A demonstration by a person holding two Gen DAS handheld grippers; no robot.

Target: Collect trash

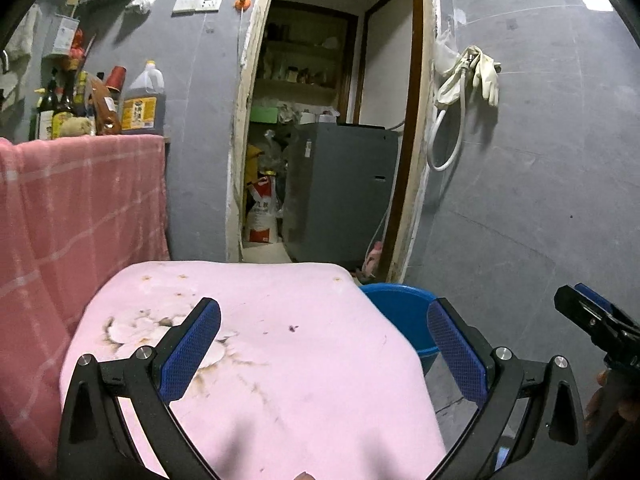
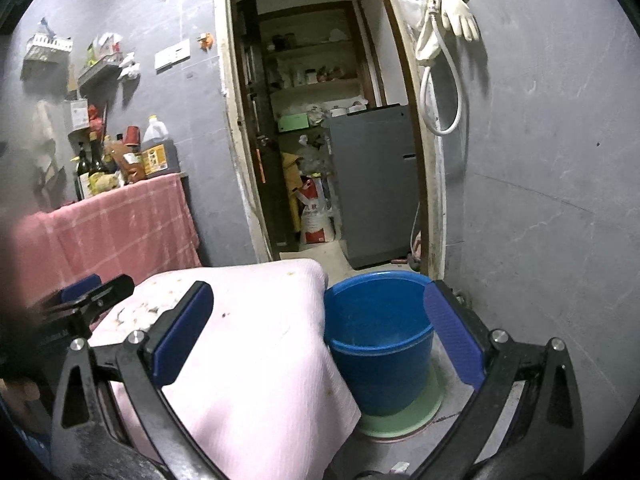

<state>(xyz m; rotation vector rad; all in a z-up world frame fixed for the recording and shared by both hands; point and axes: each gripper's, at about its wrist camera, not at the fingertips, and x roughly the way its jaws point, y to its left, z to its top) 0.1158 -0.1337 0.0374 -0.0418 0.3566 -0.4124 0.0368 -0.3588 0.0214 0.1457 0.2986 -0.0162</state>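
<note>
Both your tools are released and carry nothing: the left tool [image 1: 324,344] stands spread wide over the pink-covered surface [image 1: 280,360], and the right tool [image 2: 320,332] is spread too, one finger over the pink cloth and the other past the bucket [image 2: 376,344].

No loose trash shows clearly in either view. The pink cloth has only small specks and stains on it, too small to name. The one thing that fits the task is the blue bucket, standing on the floor just beside the right edge of the surface, on a green mat [image 2: 416,416] and in front of the doorway [image 2: 320,120]. It looks empty, or nearly so, from the right wrist view.

Judging by its look, the bucket is thin plastic: light, fairly stiff at the rim, smooth and a bit slippery on the wall. Its body looks too wide for your fingers to span, so if you need to move it, pinch the rim, one finger inside and one outside, on the near side. Grip firmly, since a light bucket held at one point will likely tilt and swing. No handle is visible.
</note>
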